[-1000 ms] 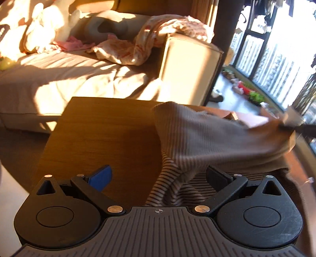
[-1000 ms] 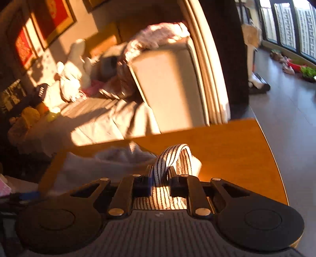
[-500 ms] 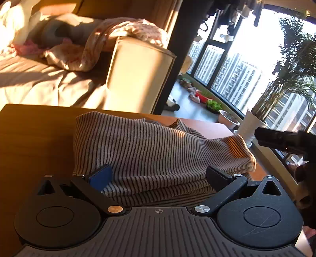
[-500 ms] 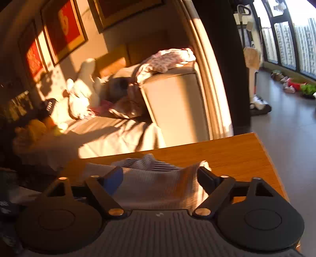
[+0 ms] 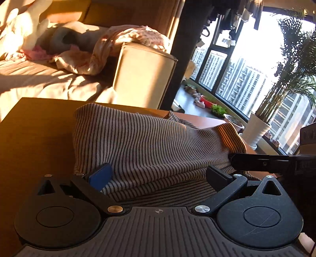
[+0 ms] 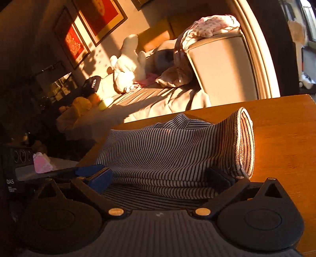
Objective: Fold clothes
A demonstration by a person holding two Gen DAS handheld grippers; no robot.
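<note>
The striped garment (image 5: 150,146) lies folded in layers on the wooden table (image 5: 37,134), and both grippers face it from its near side. In the left wrist view the left gripper (image 5: 158,176) stands wide apart, its blue pad (image 5: 100,176) touching the near left edge of the garment and its black finger at the near right edge, with the folded layers lying between them and neither visibly pinching the cloth. Only this view shows the window side of the room: a potted palm (image 5: 292,79) in a white pot beyond the garment's right end, tall buildings through the glass, and a black finger of the right gripper (image 5: 262,163) reaching in from the right, just touching the garment's right edge. In the right wrist view the right gripper (image 6: 160,179) has just been opening and now stands spread wide, the garment (image 6: 169,150) lying between its fingers but not clamped. This view alone shows the garment's right end as a rolled, open hem (image 6: 244,142) standing up from the table (image 6: 286,142), and beyond the garment a sofa (image 6: 223,65) with a white plush toy (image 6: 128,61) and red framed pictures (image 6: 100,17) on the wall. The left gripper's blue pad (image 6: 86,171) shows at the garment's near left.
</note>
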